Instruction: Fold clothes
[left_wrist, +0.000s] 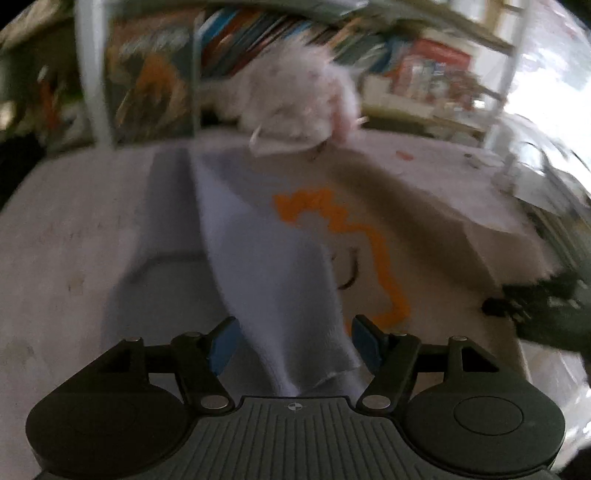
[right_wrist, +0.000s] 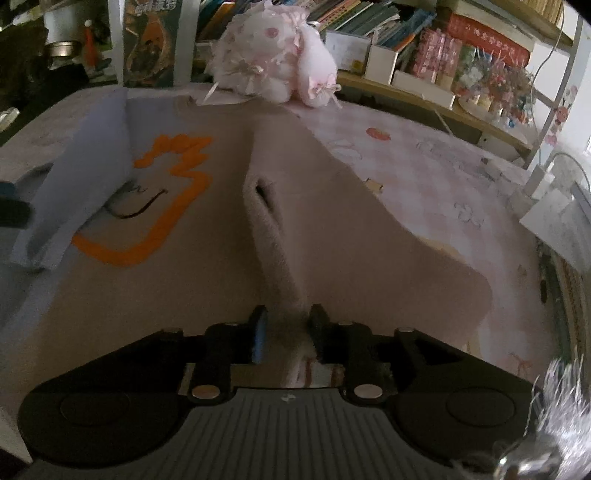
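We are midway through the fold, by our reading: the garment (right_wrist: 221, 229), a pale top with an orange outline printed on it, lies spread over the tabletop (right_wrist: 424, 155) in the middle of both views, and its lavender side flap (left_wrist: 258, 258) is already turned in over the print. The left tool (left_wrist: 293, 343) stands well apart, blue pads clear on either side of the flap's hem, which runs down between them in the lower centre of the left view without being pressed; that frame is blurred, so finer contact we cannot tell. The right tool (right_wrist: 284, 328) is only narrowly apart, with a raised ridge of fabric (right_wrist: 273, 236) running down the centre of the right view into the gap; whether the pads are pinching it we cannot tell. The next move, we judge, calls for letting both edges settle flat, then taking a fresh hold for the following fold, clear of the plush toy (right_wrist: 273, 59) at upper centre.
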